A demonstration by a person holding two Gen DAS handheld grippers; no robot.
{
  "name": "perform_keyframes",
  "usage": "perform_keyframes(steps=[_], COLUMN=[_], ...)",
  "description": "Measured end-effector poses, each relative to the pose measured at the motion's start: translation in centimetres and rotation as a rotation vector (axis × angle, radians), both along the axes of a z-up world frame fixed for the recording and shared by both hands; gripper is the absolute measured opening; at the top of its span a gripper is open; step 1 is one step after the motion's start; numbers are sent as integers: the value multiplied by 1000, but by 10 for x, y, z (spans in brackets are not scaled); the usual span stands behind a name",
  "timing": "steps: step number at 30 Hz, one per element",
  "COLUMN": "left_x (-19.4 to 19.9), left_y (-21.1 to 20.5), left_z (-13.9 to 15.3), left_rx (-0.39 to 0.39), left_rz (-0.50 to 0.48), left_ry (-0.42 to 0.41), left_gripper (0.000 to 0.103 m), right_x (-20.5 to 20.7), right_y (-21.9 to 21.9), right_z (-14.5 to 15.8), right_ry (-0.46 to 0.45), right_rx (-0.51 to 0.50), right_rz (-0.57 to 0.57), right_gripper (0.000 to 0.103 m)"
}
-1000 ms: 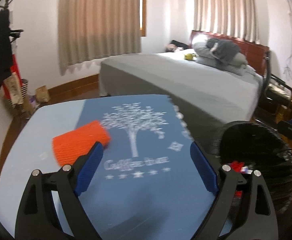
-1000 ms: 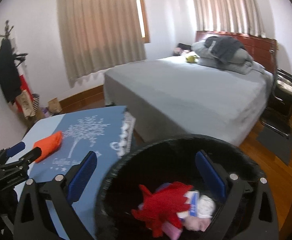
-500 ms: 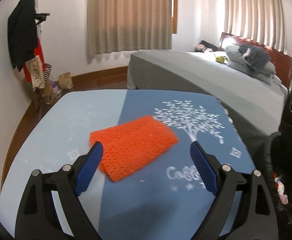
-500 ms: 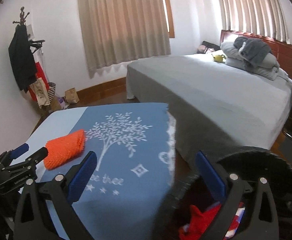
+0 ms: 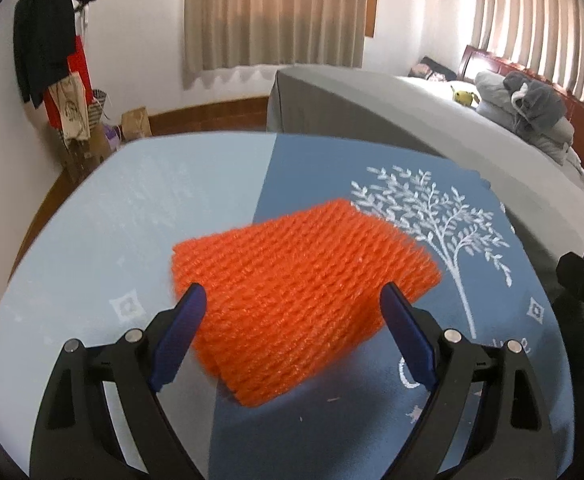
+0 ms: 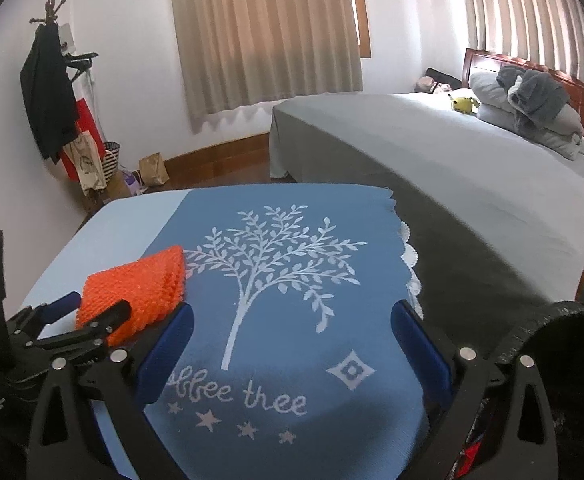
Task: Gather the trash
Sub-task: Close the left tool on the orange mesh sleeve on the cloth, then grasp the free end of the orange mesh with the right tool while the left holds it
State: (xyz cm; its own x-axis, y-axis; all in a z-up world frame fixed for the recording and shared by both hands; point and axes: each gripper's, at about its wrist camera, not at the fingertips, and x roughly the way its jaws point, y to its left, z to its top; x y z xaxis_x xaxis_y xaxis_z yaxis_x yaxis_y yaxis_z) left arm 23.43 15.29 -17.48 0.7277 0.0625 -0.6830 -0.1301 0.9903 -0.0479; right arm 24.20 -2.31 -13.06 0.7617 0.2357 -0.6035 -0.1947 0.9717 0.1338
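Orange foam netting lies folded on the blue table, and my left tool hangs over its near edge, jaws spread wide and gripping nothing. I judge it light, soft and springy, so I would pinch the whole folded stack at that near edge. My right tool is open and empty too. Beside the table, the black bin shows only red scraps at its rim.
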Motion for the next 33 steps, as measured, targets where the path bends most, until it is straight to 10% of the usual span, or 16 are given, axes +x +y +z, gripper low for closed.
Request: perform_keyframes(steps=[11,17,19,33], left_x=[7,2,1,-21], left_y=[-16,-15,-14,-10], left_z=[-8,-3,-1,20], left_rx=[71,64,48,-23], left_rz=[-22,-32,-39,-37], left_ry=[55,25,10,-72], left_gripper=[83,53,24,9], right_x=[4,1,0,-3], right_y=[2,6,6,3], right_z=[-14,-18,-19,-10], right_ry=[26,38,41,22], right_rx=[-9,-17,-21,-15], right_rz=[-5,3,6,7], right_gripper=[97,97,97,97])
